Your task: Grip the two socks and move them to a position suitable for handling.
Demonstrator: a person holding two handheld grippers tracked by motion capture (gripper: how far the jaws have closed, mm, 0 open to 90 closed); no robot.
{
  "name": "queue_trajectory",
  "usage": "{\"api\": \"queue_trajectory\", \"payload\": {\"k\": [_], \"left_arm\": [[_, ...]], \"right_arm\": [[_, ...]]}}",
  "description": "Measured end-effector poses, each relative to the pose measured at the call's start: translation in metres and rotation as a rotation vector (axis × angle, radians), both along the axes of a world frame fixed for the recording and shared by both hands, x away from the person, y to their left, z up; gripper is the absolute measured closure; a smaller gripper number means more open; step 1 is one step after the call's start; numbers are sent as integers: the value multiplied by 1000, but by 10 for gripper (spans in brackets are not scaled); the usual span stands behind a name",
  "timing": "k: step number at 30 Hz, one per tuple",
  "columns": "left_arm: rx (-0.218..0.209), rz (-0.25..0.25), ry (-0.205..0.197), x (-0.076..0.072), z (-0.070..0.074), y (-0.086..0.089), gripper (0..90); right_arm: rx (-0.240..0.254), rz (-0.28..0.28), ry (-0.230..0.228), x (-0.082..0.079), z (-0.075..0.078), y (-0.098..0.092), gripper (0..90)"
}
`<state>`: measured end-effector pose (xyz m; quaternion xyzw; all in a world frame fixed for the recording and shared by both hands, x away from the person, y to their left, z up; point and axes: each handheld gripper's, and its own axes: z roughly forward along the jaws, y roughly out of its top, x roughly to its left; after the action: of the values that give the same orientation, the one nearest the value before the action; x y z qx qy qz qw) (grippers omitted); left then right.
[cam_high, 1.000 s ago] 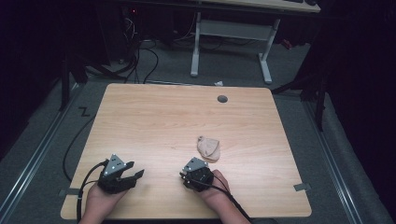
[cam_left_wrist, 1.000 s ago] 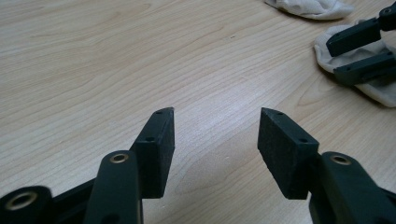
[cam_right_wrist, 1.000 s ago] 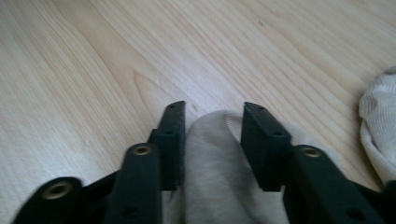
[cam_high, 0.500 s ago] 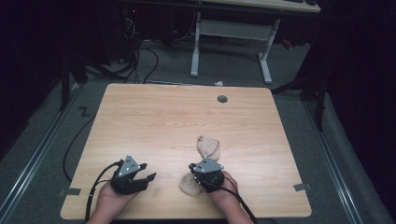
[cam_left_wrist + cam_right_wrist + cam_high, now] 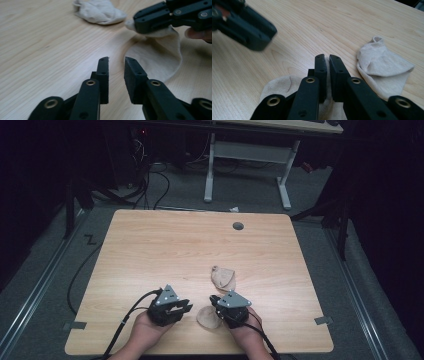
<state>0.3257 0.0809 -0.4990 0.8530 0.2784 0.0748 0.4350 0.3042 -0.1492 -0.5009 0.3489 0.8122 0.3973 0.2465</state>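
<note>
A lab or test room is suggested. A bare wooden table (image 5: 150, 250) with a cable hole (image 5: 238, 226) near its far edge is set on grey carpet (image 5: 40, 285), tape marks (image 5: 74, 325) are stuck beside its near corners, and loose cables (image 5: 150, 175) are heaped behind under a white-legged desk (image 5: 250, 155).
</note>
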Motion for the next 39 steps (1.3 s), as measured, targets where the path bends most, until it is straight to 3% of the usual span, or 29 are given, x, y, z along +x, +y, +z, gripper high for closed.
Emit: {"api": "queue_trajectory", "payload": {"k": [6,10,13,19,26,33,36,39], "left_arm": [[6,-76,23,2,-11,-34,807],[51,-107,49,5,-25,-48,844],[78,-111,33,4,-28,-51,867],[120,-59,12,5,-26,-37,872],[160,23,19,3,-23,-6,866],[194,47,14,-2,-20,3,837],[182,55,9,-2,-16,6,819],[137,62,-18,-1,-9,8,787]], "right_arm": [[10,-16,-6,-1,0,-5,852],[9,-18,-7,-1,0,-6,852],[6,-15,-10,-1,0,-6,852],[24,-32,-15,-4,2,-14,851],[35,-52,-9,-13,2,-24,849],[36,-88,7,-24,0,-41,831],[53,-115,-2,-24,3,-47,814],[60,-117,-12,-22,6,-47,813]]}}
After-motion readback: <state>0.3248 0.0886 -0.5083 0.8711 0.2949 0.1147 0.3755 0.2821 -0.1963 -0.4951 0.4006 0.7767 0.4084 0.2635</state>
